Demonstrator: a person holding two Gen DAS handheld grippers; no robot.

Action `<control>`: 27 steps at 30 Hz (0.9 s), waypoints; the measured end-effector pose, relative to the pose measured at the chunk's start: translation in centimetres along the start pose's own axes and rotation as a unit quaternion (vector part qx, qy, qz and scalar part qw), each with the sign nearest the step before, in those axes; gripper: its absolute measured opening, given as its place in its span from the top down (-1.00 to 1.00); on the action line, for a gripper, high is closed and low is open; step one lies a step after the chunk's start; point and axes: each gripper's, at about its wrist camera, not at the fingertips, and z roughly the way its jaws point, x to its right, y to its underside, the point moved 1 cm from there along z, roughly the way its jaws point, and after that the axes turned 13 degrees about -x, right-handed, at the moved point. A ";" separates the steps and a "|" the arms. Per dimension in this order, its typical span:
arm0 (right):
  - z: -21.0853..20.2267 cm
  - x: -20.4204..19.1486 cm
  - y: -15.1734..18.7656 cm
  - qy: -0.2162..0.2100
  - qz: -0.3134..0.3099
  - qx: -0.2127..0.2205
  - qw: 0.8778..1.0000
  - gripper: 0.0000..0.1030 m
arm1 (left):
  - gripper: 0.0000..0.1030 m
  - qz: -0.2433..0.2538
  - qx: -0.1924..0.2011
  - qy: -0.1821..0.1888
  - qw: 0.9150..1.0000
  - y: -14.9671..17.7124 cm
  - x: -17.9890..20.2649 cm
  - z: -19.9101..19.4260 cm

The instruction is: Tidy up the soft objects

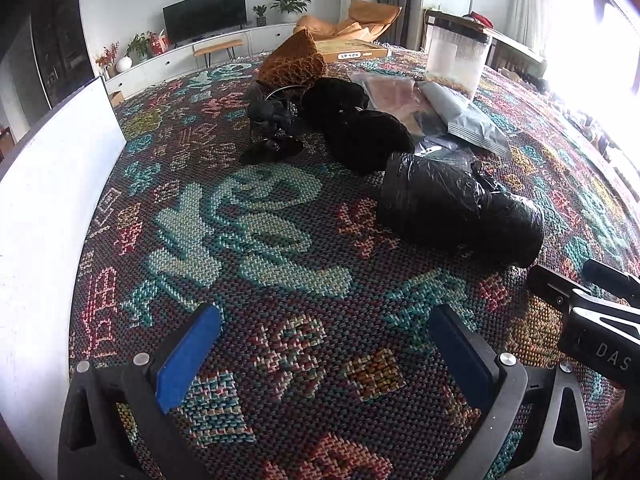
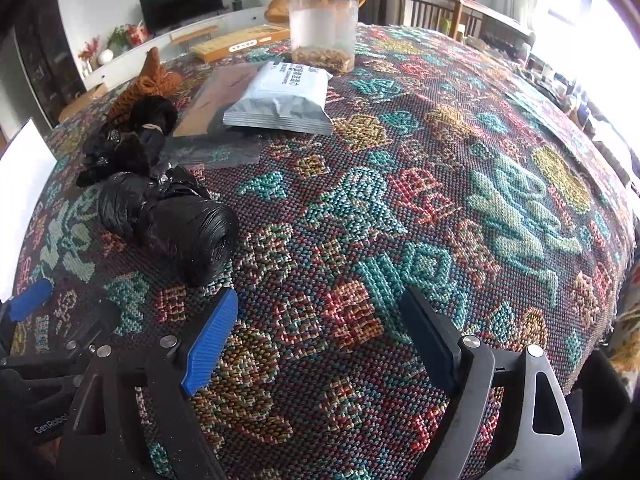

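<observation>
A fat roll of black plastic bags point(image 1: 460, 208) lies on the patterned tablecloth point(image 1: 280, 240), ahead and right of my left gripper point(image 1: 324, 314), which stands open over bare cloth. Behind the roll sit two black fuzzy bundles point(image 1: 360, 136), a black cloth piece point(image 1: 272, 128) and an orange knitted item point(image 1: 292, 60). In the right wrist view the roll point(image 2: 172, 224) lies just beyond the left finger of my right gripper point(image 2: 320, 300), open and empty. The fuzzy bundles point(image 2: 140, 132) and the orange knit point(image 2: 148, 80) lie further back left.
A grey pouch point(image 2: 284, 100) rests on a flat brown packet point(image 2: 224, 92). Behind them stand a clear jar with a black lid point(image 2: 322, 28) and a long wooden box point(image 2: 240, 44). A white board point(image 1: 52, 200) borders the table's left side. Chairs stand at the far right.
</observation>
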 end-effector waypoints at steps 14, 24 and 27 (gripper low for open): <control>0.0 -0.4 0.0 0.003 0.000 0.004 1.000 -0.76 | -1.00 0.000 0.000 -0.001 1.000 -0.1 0.0 0.0; 0.0 -0.4 0.0 0.003 0.000 0.004 1.000 -0.76 | -1.00 0.000 0.000 0.000 1.000 -0.1 0.0 0.1; 0.0 -0.4 0.0 0.003 0.000 0.004 1.000 -0.76 | -1.00 0.000 0.000 0.000 1.000 -0.1 -0.1 0.1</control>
